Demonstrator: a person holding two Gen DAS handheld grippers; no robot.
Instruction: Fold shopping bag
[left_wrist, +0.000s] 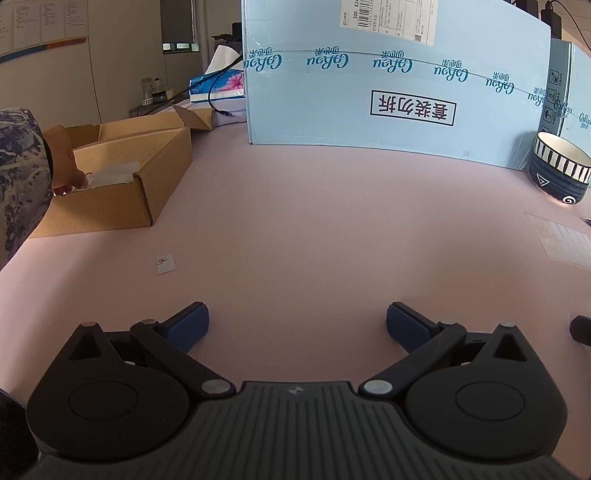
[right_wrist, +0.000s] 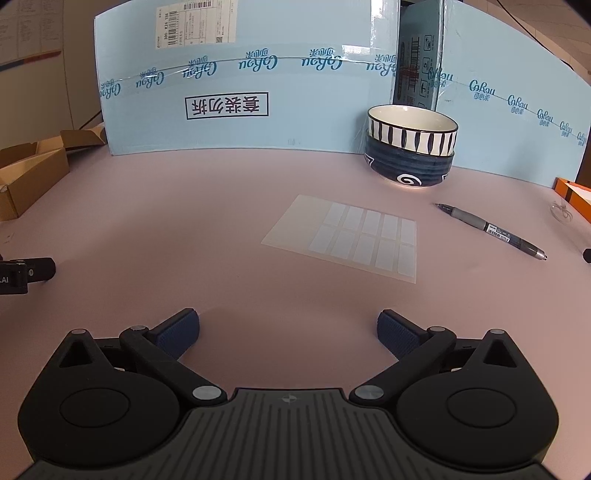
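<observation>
Waiting with both the left gripper (left_wrist: 297, 325) and right gripper (right_wrist: 288, 330) jaws spread wide and empty, we are keeping the pink table (left_wrist: 295, 221) clear until a shopping bag appears.

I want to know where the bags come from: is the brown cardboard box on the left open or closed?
Open. The cardboard box has its flaps up, and a hand reaches inside it toward something white.

Two stacked bowls (right_wrist: 412, 147), one pen (right_wrist: 489, 230), one label sheet (right_wrist: 343, 236), one brown carton (left_wrist: 114, 177)
</observation>
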